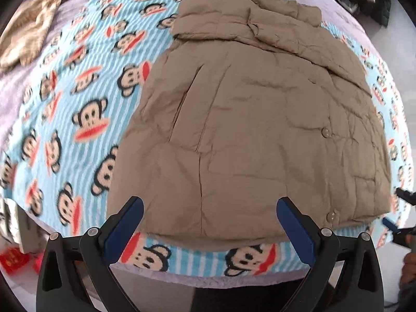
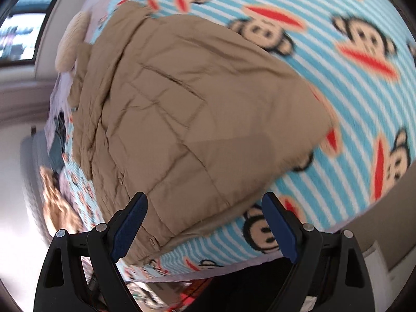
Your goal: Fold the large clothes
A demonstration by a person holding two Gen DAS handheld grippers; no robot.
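Observation:
A tan quilted jacket point(image 1: 247, 119) lies flat on a blue striped monkey-print blanket point(image 1: 78, 98), its sleeves folded in over the body and its collar at the far end. Two snap buttons show near its right edge. My left gripper point(image 1: 209, 205) is open and empty, hovering over the jacket's near hem. The right gripper shows at the right edge of the left wrist view point(image 1: 400, 215). In the right wrist view the jacket point(image 2: 182, 119) fills the middle, and my right gripper point(image 2: 205, 202) is open and empty over its near corner. The right wrist view is blurred.
The blanket point(image 2: 338, 78) covers a lilac bed point(image 1: 182, 280) whose near edge runs just below my left gripper. A beige knit garment point(image 1: 28, 31) lies at the far left. A cream pillow point(image 2: 70, 41) sits beyond the jacket's collar. Red items point(image 1: 13, 260) lie on the floor at left.

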